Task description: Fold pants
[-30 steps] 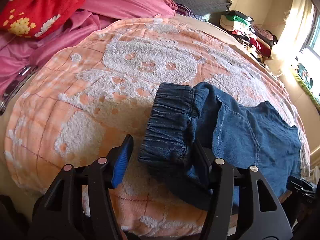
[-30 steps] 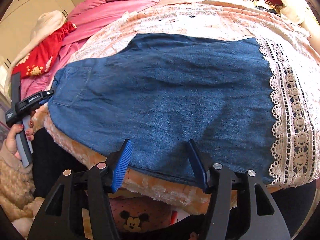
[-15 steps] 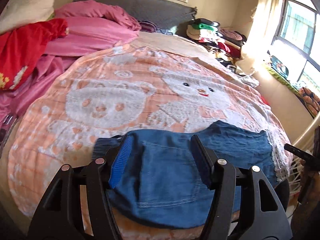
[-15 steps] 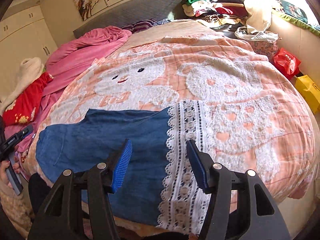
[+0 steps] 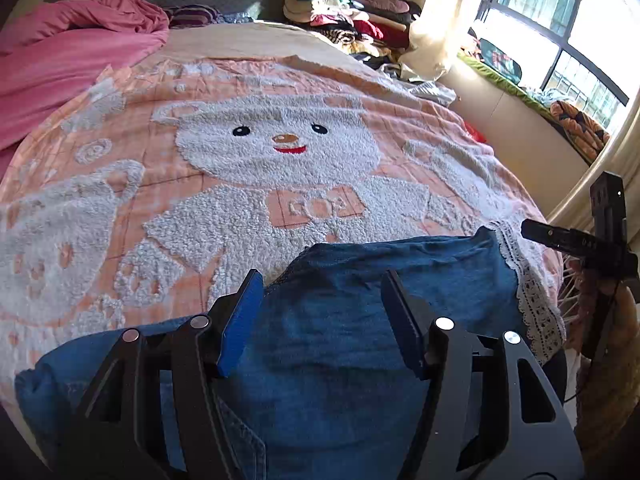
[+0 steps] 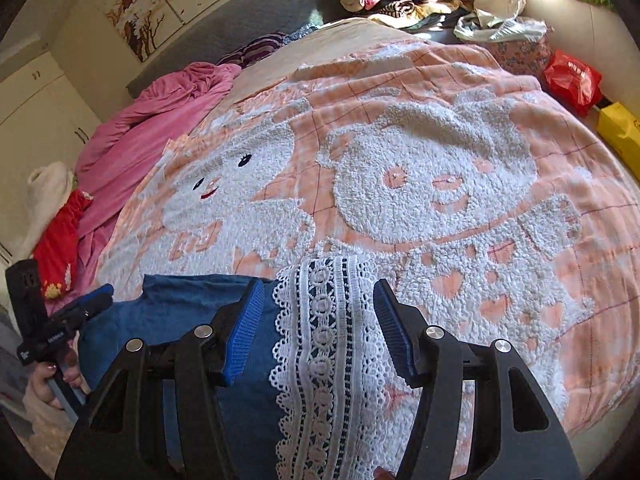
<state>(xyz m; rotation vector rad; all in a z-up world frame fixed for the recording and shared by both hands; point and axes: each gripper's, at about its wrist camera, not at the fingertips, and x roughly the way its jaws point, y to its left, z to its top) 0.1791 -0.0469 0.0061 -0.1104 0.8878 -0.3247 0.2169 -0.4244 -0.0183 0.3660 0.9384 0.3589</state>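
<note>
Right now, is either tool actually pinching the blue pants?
No: the left tool and the right tool both hang wide open above the pants, with nothing between their blue pads.

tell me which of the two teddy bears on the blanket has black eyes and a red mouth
The bear on the left in the right wrist view, nearer the pink bedding. The bear beside it has only peach eyes and mouth.

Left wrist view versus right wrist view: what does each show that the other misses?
Only the left wrist view shows the window. Only the right wrist view shows the red bag, yellow box and wall paintings. Both show the denim pants with lace hem, the bear blanket, and both grippers, left gripper and right gripper, open.
</note>
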